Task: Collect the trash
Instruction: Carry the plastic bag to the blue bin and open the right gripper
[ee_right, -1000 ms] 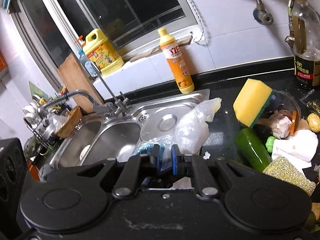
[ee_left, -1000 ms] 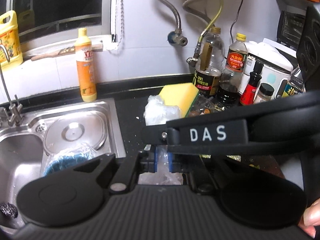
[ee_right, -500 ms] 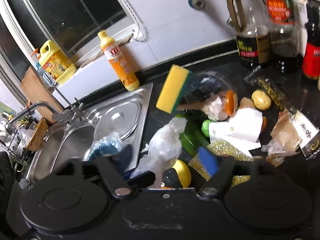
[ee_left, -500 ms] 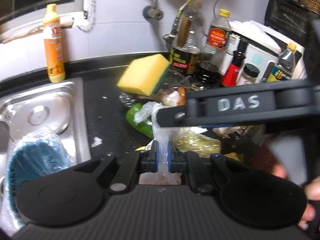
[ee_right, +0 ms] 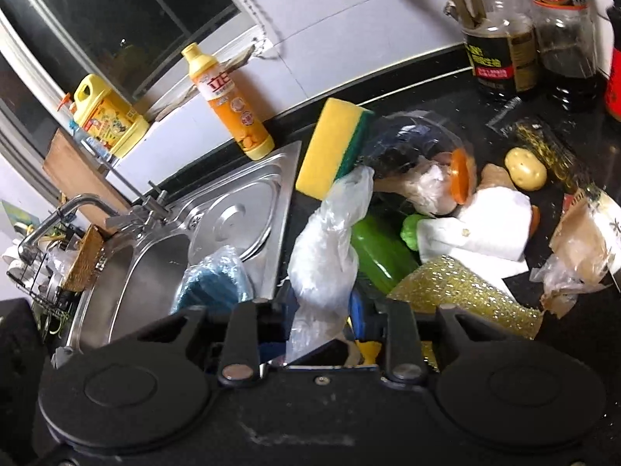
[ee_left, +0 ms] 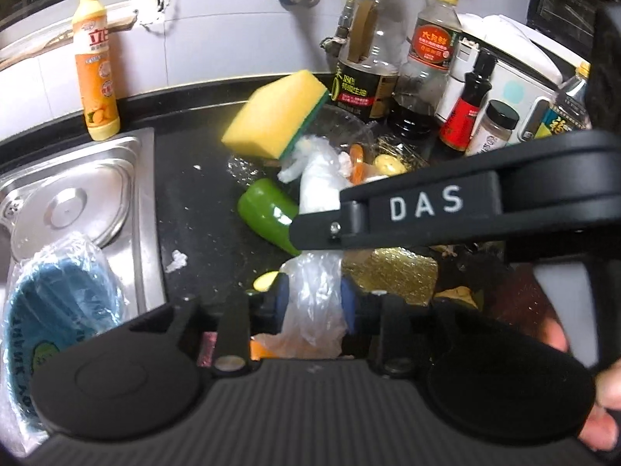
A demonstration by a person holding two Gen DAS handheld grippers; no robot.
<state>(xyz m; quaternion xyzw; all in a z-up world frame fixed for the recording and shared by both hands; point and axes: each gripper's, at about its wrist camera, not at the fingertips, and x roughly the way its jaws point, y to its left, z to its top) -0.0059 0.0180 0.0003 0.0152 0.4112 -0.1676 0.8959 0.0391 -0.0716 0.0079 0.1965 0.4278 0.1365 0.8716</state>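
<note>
**Plastic bag pinched between both tools over the bench**

Plastic bag [ee_right: 326,248], clear and crumpled, stands up between my two tools above the black bench [ee_left: 202,209]. I see its lower part between the blue pads of the left tool [ee_left: 313,298], whose jaws have just been opening a little, though the pads appear to press on the film. In the right wrist view the right tool [ee_right: 321,312] has just been closing and now grips the same bag low down, the rest rising toward the yellow sponge [ee_right: 333,147].

Just beside the bag lies a green pepper [ee_left: 268,213]; a gold scouring pad [ee_right: 462,291] sits near my right tool, with white paper [ee_right: 485,229] and a potato [ee_right: 526,174] beyond. Left of it all is the steel sink [ee_right: 233,213] holding a blue bowl in film [ee_left: 50,310]. An orange detergent bottle [ee_left: 97,66] stands upright at the wall.
</note>
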